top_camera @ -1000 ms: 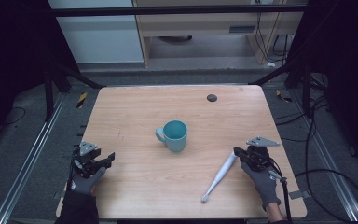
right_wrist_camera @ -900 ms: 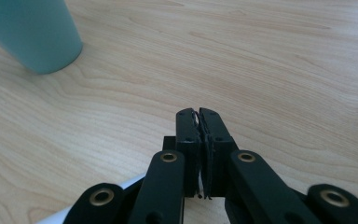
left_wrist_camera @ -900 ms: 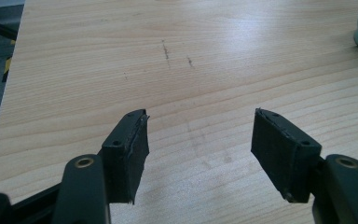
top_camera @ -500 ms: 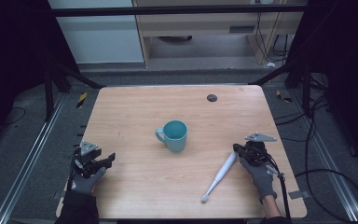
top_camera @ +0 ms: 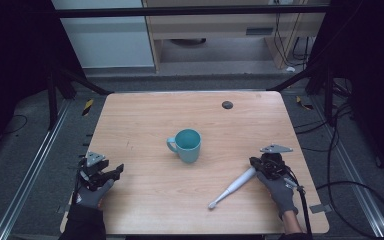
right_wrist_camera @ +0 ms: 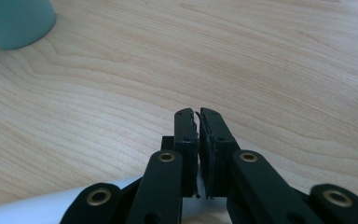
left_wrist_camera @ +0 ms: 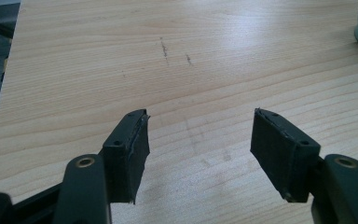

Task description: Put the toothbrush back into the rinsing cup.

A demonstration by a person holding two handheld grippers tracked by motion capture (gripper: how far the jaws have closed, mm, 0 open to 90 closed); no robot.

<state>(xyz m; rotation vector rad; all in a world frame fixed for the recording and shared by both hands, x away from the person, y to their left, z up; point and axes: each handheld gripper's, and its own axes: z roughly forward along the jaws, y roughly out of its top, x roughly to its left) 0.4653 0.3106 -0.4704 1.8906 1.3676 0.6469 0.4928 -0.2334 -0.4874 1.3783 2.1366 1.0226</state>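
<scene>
Toothbrush [top_camera: 232, 186], white and slim, lies slanted on the table [top_camera: 145, 125], near the teal mug [top_camera: 188, 145] and toward the person's side of it, off to the right. We see the right gripper [top_camera: 256, 165] at the brush's upper end with its jaws pressed together (in the right gripper view [right_wrist_camera: 198, 135] the handle [right_wrist_camera: 37, 209] passes beneath them, not between). Left gripper [top_camera: 114, 171], well apart from the mug on the other side, stands wide with nothing held [left_wrist_camera: 199, 140].
</scene>
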